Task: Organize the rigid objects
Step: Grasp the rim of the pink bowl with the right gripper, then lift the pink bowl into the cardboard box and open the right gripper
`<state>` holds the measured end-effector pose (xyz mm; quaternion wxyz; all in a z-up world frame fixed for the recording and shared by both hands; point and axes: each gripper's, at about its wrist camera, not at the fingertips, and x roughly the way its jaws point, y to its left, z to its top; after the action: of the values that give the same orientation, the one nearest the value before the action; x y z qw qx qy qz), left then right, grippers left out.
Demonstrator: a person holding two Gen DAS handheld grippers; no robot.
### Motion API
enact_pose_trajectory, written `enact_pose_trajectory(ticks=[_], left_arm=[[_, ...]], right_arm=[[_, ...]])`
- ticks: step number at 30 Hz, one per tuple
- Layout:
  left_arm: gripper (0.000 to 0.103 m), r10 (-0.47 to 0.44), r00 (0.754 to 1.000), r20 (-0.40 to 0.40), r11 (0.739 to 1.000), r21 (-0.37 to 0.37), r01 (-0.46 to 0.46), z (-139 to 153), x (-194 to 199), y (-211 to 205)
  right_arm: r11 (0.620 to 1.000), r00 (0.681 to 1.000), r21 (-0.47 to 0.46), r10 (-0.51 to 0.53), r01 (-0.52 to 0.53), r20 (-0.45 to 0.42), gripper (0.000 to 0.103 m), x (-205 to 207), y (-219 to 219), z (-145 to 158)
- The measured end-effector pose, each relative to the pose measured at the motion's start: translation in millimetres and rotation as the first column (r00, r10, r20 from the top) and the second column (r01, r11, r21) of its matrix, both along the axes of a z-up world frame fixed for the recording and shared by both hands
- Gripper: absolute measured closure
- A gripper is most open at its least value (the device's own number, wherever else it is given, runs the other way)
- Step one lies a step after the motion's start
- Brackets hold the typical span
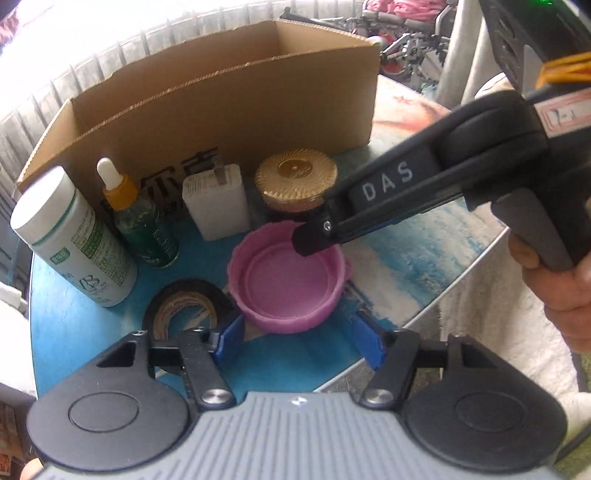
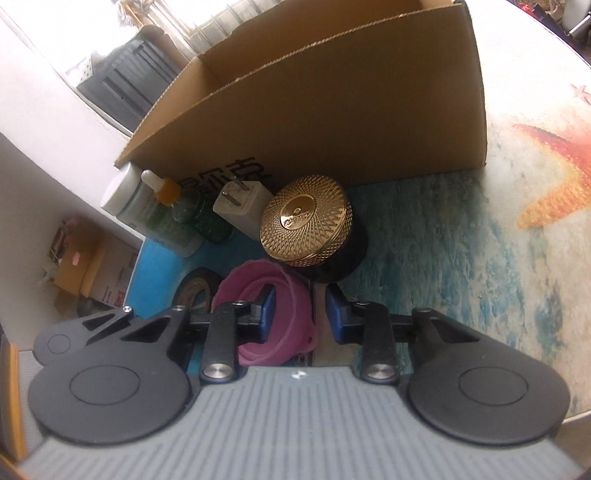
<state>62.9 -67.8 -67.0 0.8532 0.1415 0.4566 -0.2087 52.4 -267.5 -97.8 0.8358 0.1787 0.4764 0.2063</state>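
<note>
Left wrist view: "DAS" on right gripper (image 1: 314,242), parted over pink lid (image 1: 288,280); left gripper (image 1: 295,341) released.

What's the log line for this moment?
left gripper: open, near pink bowl | right gripper: open, fingers straddling bowl rim

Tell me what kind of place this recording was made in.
Probably a home, perhaps by a window or balcony. Household bits, a dropper bottle and a plug adapter, stand before a cardboard box on a small seaside-print table; parked bicycles show behind.

Bottles (image 1: 74,236), charger (image 1: 216,201) and jar (image 1: 295,184) line the box (image 1: 221,110) front (bowl (image 1: 288,280) nearer, beside tape (image 1: 184,310)).
</note>
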Motion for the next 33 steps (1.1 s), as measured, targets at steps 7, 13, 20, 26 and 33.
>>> enact_pose_trajectory(ticks=[7,13,20,26,33], left_arm=[[0.04,0.038,0.999,-0.005,0.999,-0.03,-0.038,-1.0,7.4,1.6],[0.043,0.024,1.0,0.018,0.999,-0.029,-0.024,4.4,0.8,0.5],[0.043,0.013,0.996,0.091,1.0,-0.027,-0.01,23.5,-21.6,0.8],[0.043,0.007,0.973,0.232,0.998,-0.066,0.008,50.5,-47.7,8.7],[0.043,0.033,0.921,0.389,0.995,-0.096,0.005,107.4,-50.4,12.3]], right_arm=[[0.999,1.0,-0.033,0.009,-0.008,0.018,0.091,-4.7,3.3,-0.5],[0.999,1.0,-0.039,-0.01,0.012,0.029,0.091,-16.1,1.6,3.3],[0.999,0.996,-0.039,-0.015,0.019,0.09,0.091,-38.0,1.9,23.9],[0.999,0.976,-0.043,-0.018,0.028,0.215,0.091,-62.2,1.4,63.3],[0.997,0.914,-0.083,0.031,0.003,0.406,0.091,-63.5,6.9,131.2]])
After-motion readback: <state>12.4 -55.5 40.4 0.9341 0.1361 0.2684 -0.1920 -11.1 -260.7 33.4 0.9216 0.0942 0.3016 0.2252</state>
